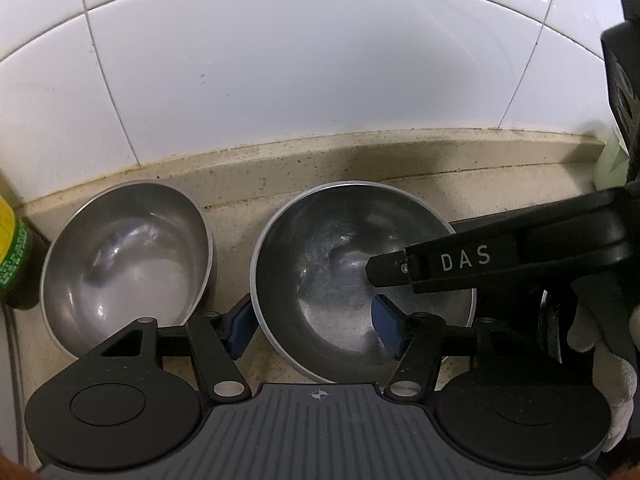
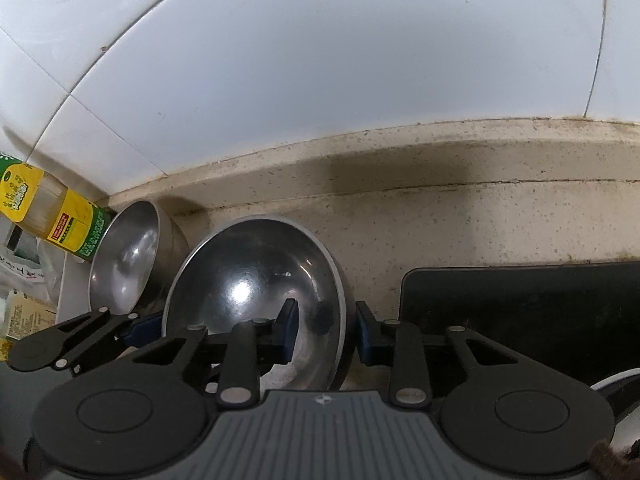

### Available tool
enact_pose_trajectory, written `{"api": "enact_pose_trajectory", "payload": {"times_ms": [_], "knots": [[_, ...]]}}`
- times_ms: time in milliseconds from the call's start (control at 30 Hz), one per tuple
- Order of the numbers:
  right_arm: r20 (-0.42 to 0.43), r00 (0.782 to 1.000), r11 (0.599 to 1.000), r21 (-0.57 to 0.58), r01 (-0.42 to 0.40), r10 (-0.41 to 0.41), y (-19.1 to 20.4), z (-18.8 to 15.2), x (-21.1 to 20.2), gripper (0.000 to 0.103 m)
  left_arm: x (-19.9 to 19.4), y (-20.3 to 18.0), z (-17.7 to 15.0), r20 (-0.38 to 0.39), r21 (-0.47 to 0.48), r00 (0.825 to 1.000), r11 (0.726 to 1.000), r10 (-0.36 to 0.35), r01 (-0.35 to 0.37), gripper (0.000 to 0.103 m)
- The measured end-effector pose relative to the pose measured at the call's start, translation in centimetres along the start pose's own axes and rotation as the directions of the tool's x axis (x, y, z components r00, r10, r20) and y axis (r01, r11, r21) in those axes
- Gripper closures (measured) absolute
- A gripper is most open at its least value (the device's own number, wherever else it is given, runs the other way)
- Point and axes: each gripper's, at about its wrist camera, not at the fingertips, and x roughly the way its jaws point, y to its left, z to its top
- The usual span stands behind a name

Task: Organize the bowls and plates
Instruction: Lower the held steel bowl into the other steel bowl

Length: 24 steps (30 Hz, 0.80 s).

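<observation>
Both steel bowls [image 1: 128, 256] [image 1: 360, 280] sit empty; claws [image 1: 316, 326] [image 2: 326, 332] straddle one rim.

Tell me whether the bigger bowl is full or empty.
Empty. The bigger bowl shows bare, scuffed metal down to its bottom in both wrist views, with only reflections inside; both grippers straddle its rim.

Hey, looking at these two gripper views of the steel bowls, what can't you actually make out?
- Left wrist view: near rim of the right-hand bowl, hidden by the left gripper body.
- Left wrist view: bottle, cut off by the left edge.
- Right wrist view: bottle label text, too small and distorted.
- Right wrist view: whether the right gripper pads touch the rim; white dish, cut off bottom right.
</observation>
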Motion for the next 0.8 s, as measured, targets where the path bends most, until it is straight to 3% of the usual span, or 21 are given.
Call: {"api": "enact_pose_trajectory", "payload": {"times_ms": [800], "knots": [[0.064, 0.997, 0.999, 0.003, -0.051, 0.051, 1.2, 0.4, -3.6, 0.076, -3.5, 0.4, 1.2, 0.079, -0.025, 0.997, 1.000, 0.005, -0.003, 0.034]]}}
